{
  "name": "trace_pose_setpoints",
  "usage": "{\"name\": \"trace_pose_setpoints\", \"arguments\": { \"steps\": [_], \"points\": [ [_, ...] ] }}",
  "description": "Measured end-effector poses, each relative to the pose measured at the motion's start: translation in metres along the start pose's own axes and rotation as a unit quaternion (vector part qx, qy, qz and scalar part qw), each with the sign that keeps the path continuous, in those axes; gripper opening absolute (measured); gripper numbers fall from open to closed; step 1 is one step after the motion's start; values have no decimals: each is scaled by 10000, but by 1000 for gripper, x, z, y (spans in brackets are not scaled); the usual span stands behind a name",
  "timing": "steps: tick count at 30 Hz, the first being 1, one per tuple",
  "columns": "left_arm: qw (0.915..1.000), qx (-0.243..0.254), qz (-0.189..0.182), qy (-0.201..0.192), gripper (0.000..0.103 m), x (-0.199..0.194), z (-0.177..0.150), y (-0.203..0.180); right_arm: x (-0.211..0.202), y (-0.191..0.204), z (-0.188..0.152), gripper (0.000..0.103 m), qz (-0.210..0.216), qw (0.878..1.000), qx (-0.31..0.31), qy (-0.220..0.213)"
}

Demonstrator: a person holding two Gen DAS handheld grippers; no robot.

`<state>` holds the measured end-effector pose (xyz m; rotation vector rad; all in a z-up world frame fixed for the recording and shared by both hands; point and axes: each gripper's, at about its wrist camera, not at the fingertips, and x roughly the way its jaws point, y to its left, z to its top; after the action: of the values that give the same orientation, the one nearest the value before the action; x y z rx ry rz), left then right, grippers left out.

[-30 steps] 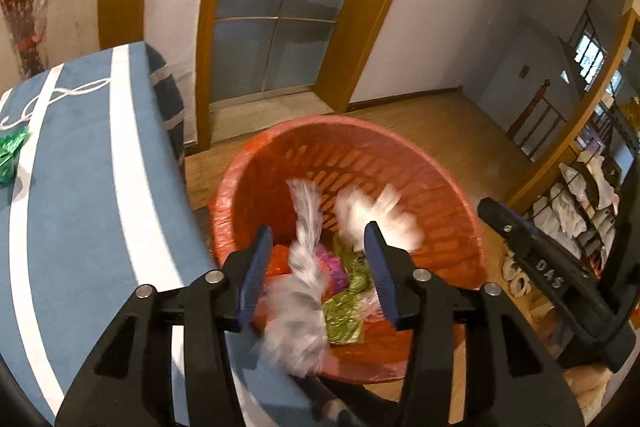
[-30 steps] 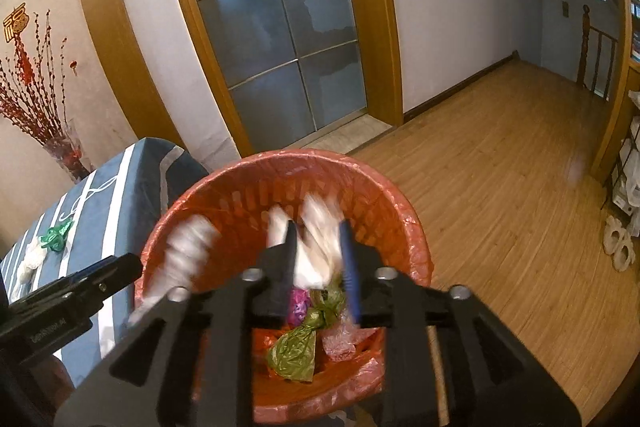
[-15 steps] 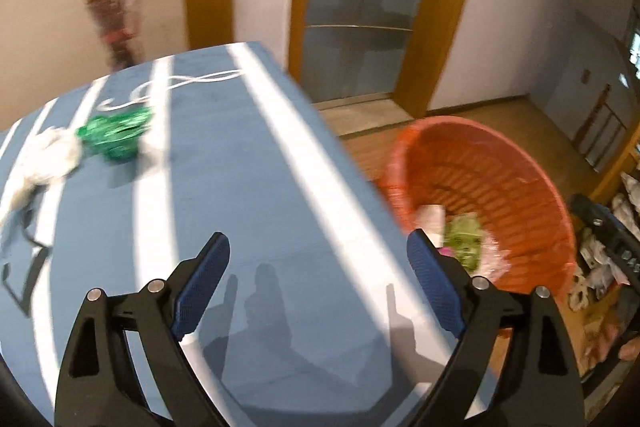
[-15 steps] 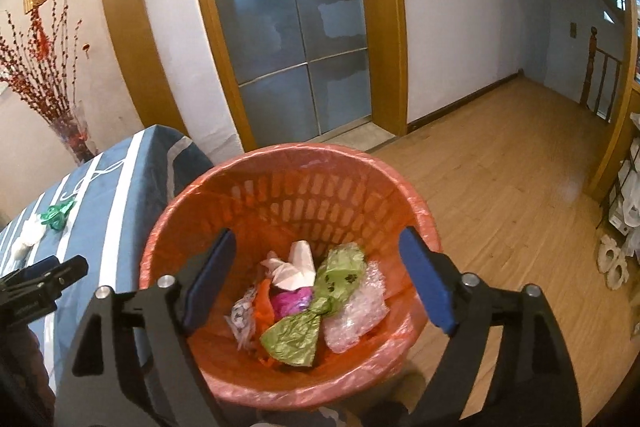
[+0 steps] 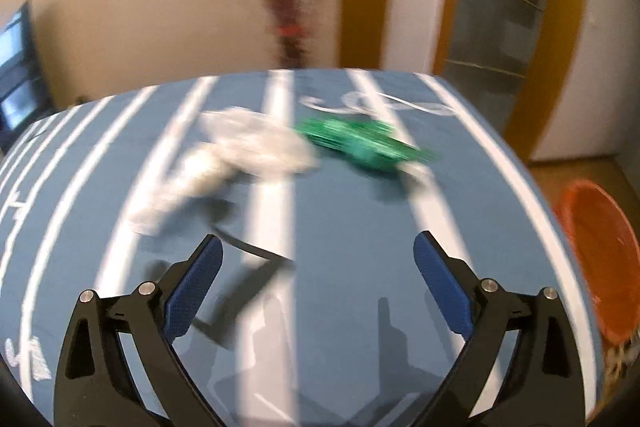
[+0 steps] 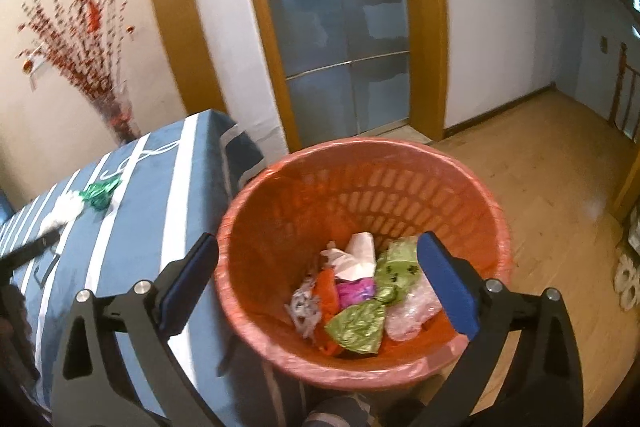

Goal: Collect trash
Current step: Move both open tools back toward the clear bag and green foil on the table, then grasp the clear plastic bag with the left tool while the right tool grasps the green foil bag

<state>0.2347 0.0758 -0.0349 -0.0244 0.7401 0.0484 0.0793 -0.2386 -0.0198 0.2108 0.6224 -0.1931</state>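
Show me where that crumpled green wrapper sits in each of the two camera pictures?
Left wrist view: green wrapper lies upper centre, on the striped cloth, right of the white wad.
Right wrist view: green wrapper far left, small, beside the same wad.
Shared landmark: orange basket.

1 basket (image 6: pixel 362 187), 2 scraps on 1 table (image 5: pixel 360 227)

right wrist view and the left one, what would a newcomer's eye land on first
The orange trash basket beside the table, with crumpled wrappers lying in its bottom. Then, on the blue striped tablecloth, a green wrapper beside a white crumpled wad, ahead of the empty left hand-held gripper, whose jaws are opening.
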Motion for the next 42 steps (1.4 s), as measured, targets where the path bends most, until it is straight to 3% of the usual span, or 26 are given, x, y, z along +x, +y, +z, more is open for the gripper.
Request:
{"name": "trace_pose_setpoints", "arguments": {
  "steps": [7, 17, 19, 24, 27, 28, 35, 42],
  "points": [
    [9974, -291, 655, 88, 96, 35, 23, 53, 1, 35, 6, 98, 119, 9992, -379, -29],
    [9967, -303, 606, 455, 95, 78, 43, 68, 12, 67, 10, 98, 336, 9976, -605, 96],
    [9966, -277, 586, 506, 91, 85, 46, 70, 13, 71, 11, 98, 377, 9972, -636, 120],
    [9966, -215, 354, 717, 61, 92, 42, 70, 15, 80, 13, 98, 493, 9960, -731, 155],
    [9975, -224, 73, 662, 41, 89, 41, 69, 14, 89, 16, 98, 590, 9949, -805, 137],
    [9977, -195, 62, 651, 38, 89, 42, 69, 14, 92, 18, 98, 617, 9945, -832, 127],
    [9993, -132, 137, 321, 36, 59, 33, 81, 13, 138, 32, 98, 1036, 9880, -1148, 54],
    [9994, -302, 119, 107, 36, 23, 21, 107, 43, 222, 42, 97, 1627, 9718, -1685, 266]
  ]
}}
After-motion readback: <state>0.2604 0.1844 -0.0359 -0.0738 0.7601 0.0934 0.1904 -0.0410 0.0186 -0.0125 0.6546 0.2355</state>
